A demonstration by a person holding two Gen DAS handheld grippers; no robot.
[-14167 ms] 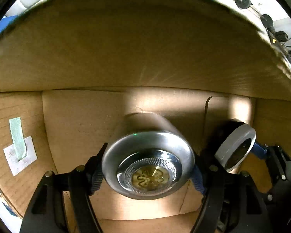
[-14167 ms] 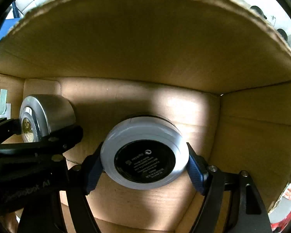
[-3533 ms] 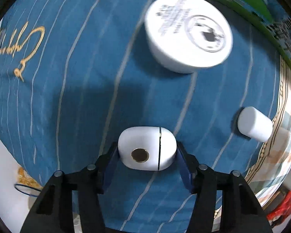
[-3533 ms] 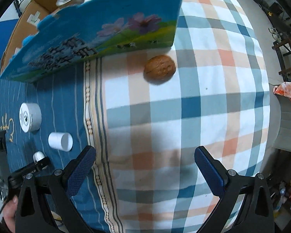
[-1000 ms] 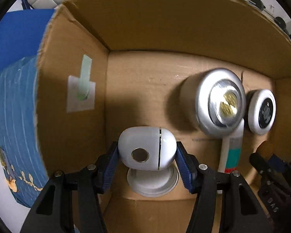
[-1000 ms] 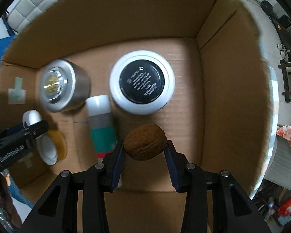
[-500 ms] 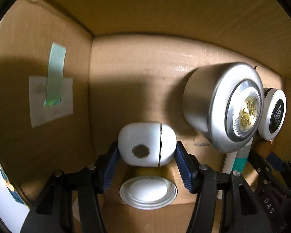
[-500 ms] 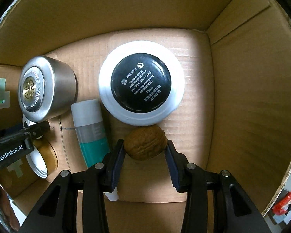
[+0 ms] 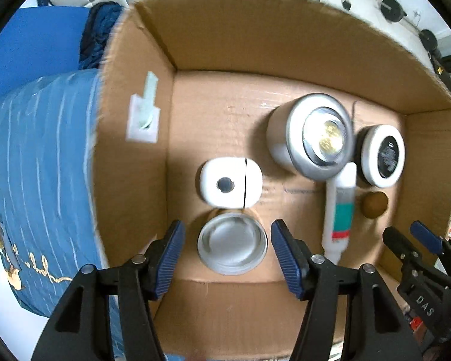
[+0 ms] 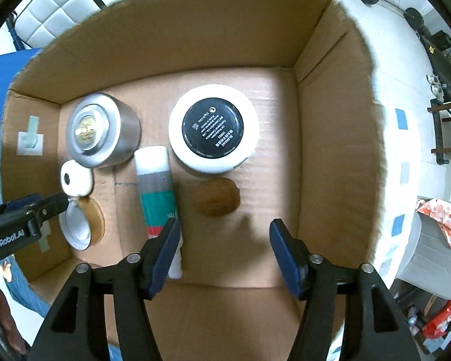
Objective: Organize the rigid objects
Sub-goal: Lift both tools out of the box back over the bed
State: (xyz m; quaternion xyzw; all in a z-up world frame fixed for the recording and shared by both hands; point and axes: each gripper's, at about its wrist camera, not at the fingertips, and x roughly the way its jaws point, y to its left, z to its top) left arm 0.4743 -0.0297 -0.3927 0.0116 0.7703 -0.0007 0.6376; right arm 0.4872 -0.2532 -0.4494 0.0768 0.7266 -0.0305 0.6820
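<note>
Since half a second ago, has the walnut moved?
Yes. The walnut has left the right claw, now open, and lies on the box floor just below the black-labelled jar.

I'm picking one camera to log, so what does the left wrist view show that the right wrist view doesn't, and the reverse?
Only left: the striped blue cloth beside the cardboard box.
Only right: the white tufted cushion and the red-patterned cloth.
Both: the silver metal tin, black-and-white round jar, brown walnut, white-and-teal tube, and both open grippers, left and right.
</note>
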